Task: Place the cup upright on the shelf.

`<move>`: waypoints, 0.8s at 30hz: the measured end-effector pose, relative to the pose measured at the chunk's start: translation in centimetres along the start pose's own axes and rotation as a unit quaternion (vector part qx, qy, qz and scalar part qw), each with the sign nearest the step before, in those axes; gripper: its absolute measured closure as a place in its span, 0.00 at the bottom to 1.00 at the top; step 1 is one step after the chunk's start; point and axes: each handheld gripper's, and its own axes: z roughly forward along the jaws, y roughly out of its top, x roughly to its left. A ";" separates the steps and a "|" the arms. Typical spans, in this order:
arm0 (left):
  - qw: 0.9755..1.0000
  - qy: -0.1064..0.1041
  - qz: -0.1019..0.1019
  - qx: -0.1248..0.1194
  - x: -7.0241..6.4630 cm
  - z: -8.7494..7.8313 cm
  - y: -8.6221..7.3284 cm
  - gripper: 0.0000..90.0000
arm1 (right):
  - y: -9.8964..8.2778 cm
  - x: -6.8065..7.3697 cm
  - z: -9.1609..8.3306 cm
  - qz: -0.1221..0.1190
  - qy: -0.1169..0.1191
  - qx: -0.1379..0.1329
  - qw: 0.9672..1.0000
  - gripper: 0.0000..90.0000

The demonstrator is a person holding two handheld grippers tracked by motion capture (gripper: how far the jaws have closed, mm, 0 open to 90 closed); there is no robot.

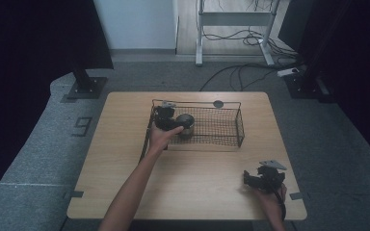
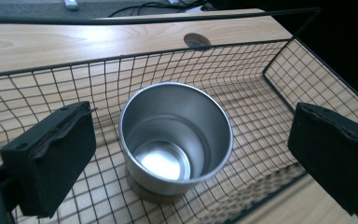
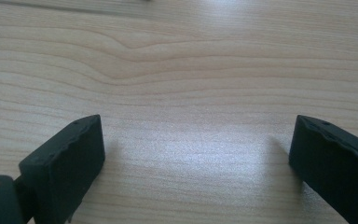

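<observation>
Risk first: the steel cup (image 2: 175, 140) stands upright inside the wire basket (image 2: 279, 65), at its left end, and the left gripper (image 2: 191, 158) hangs just above it, jaws spread wide with nothing pinched; a careless pull-out could clip the rim and tip it. Counting: one wooden table (image 1: 192, 187), one basket, two grippers, one cup. The right gripper (image 1: 265, 179) rests near the basket's right front, jaws wide, empty.
</observation>
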 end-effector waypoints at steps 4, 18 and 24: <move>1.000 -0.011 0.006 -0.001 0.0 -1.2 -0.5 0.02 | 0.0 0.0 0.0 0.000 0.000 0.000 1.000 0.04; 0.999 -0.028 0.034 -0.008 0.0 -6.7 -3.9 0.02 | 0.0 0.0 0.0 0.001 0.000 0.001 1.000 0.04; 0.999 -0.034 0.030 -0.014 0.7 -8.9 -6.2 0.02 | 0.0 0.0 0.0 0.001 0.000 0.001 1.000 0.04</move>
